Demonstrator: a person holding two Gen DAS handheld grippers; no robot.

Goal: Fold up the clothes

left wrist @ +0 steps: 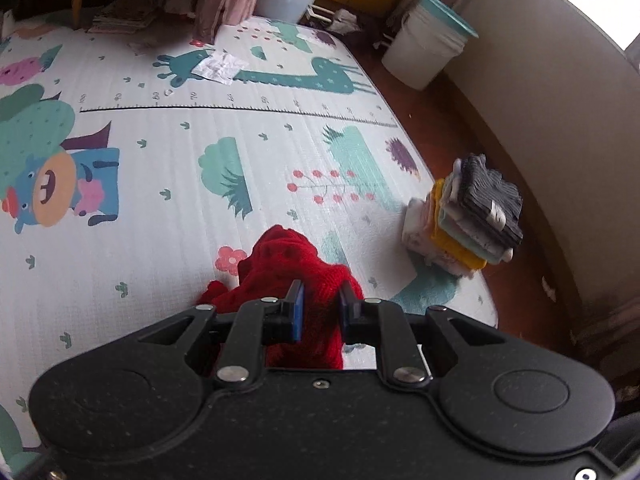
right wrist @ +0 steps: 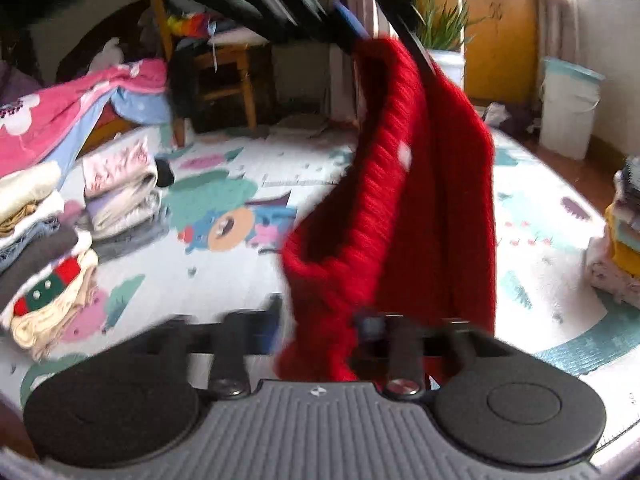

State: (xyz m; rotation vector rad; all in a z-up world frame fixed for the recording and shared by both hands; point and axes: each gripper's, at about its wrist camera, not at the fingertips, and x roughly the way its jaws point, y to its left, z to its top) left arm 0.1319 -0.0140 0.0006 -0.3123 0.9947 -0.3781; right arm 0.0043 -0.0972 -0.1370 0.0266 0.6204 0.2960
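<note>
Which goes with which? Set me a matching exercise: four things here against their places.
1. red sweater
2. folded stack
3. white bucket
4. pink blanket

A. on the floor beyond the mat, teal-rimmed
B. hanging from the left gripper
C. at the mat's right edge, black piece on top
D. heaped near the wooden chair

Pairs: 1-B, 2-C, 3-A, 4-D

A cartoon-printed play mat (left wrist: pixel 168 168) covers the wooden floor (left wrist: pixel 472 148), carrying a stack of folded clothes (left wrist: pixel 468 216) at 3 o'clock by its edge, a crumpled paper (left wrist: pixel 220 66) toward 12 o'clock, and piles of folded garments (right wrist: pixel 116 192) at 9 o'clock in the right wrist view.
</note>
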